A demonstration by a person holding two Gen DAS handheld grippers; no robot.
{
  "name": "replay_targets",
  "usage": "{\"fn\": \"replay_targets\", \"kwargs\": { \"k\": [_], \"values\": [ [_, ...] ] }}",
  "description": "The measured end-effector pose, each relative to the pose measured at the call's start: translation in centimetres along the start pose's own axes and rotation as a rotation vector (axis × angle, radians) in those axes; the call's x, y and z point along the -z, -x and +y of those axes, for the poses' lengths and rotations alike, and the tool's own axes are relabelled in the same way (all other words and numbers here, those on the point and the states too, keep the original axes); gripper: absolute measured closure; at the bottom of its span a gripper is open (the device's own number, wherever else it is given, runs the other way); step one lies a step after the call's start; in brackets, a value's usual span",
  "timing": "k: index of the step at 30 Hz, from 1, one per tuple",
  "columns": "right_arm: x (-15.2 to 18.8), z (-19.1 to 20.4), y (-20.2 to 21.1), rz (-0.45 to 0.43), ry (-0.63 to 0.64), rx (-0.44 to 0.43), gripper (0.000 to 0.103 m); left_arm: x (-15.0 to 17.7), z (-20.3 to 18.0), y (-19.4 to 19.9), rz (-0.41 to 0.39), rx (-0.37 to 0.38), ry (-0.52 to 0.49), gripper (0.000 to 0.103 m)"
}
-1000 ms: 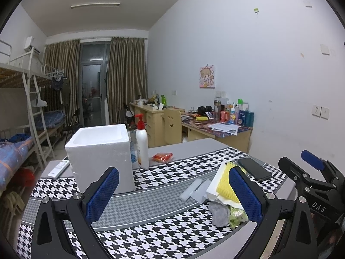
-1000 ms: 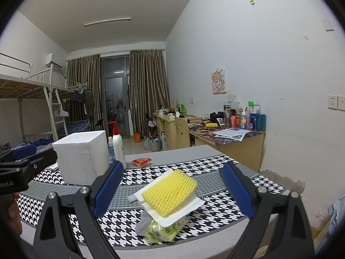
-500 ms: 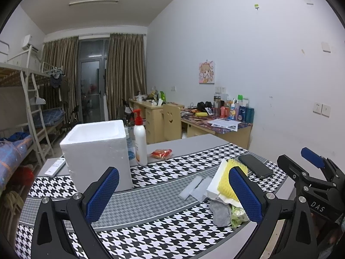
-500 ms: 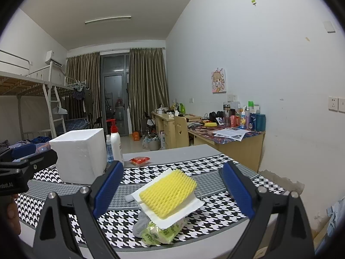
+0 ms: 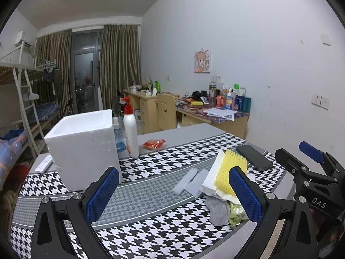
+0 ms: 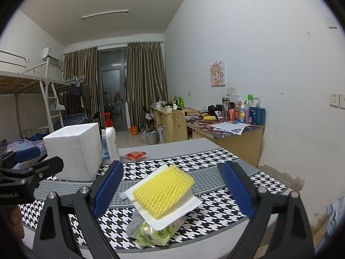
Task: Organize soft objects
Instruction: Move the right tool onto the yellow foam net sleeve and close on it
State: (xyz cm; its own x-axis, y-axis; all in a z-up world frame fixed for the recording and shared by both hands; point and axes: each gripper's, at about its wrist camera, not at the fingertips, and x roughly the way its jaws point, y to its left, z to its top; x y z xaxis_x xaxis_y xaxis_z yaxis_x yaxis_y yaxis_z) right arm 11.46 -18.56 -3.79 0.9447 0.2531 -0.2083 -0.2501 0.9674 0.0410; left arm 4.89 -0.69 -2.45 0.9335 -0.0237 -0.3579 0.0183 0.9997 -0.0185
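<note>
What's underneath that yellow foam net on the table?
The yellow net lies on a white foam sheet. Below that sit a grey cloth and a green packet. Whatever else the sheet covers cannot be seen.

Left gripper (image 5: 172, 192) hangs over the houndstooth table (image 5: 151, 220) with its blue-padded jaws spread wide and nothing between them. Ahead on the left stands the white foam box (image 5: 84, 149), a white pump bottle (image 5: 130, 133) just beside it and a small red packet (image 5: 154, 144) near that. To the right sits the soft pile: yellow foam net (image 5: 231, 169) on a white foam sheet (image 5: 212, 177), grey cloth (image 5: 218, 212) and green bag (image 5: 236, 212) underneath, a dark phone (image 5: 254, 157) behind it, and the right gripper (image 5: 310, 166) at the frame's edge.
</note>
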Motion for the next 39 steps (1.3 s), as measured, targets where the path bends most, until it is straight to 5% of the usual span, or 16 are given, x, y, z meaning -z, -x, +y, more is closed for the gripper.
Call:
{"fn": "replay_targets", "kwargs": {
  "k": [14, 31, 39],
  "values": [
    [1.1, -1.8, -2.5, 0.091, -0.011, 0.024, 0.008, 0.4, -1.2, -4.0, 0.078, 0.040, 0.002, 0.001],
    [2.6, -1.6, -6.4, 0.209, -0.032, -0.041, 0.008, 1.1, -0.1, -6.8, 0.124, 0.000, 0.018, 0.001],
    [3.5, -1.5, -8.5, 0.273, -0.048, -0.090, 0.016, 1.5, 0.2, -7.7, 0.150, -0.007, 0.019, 0.001]
  ]
}}
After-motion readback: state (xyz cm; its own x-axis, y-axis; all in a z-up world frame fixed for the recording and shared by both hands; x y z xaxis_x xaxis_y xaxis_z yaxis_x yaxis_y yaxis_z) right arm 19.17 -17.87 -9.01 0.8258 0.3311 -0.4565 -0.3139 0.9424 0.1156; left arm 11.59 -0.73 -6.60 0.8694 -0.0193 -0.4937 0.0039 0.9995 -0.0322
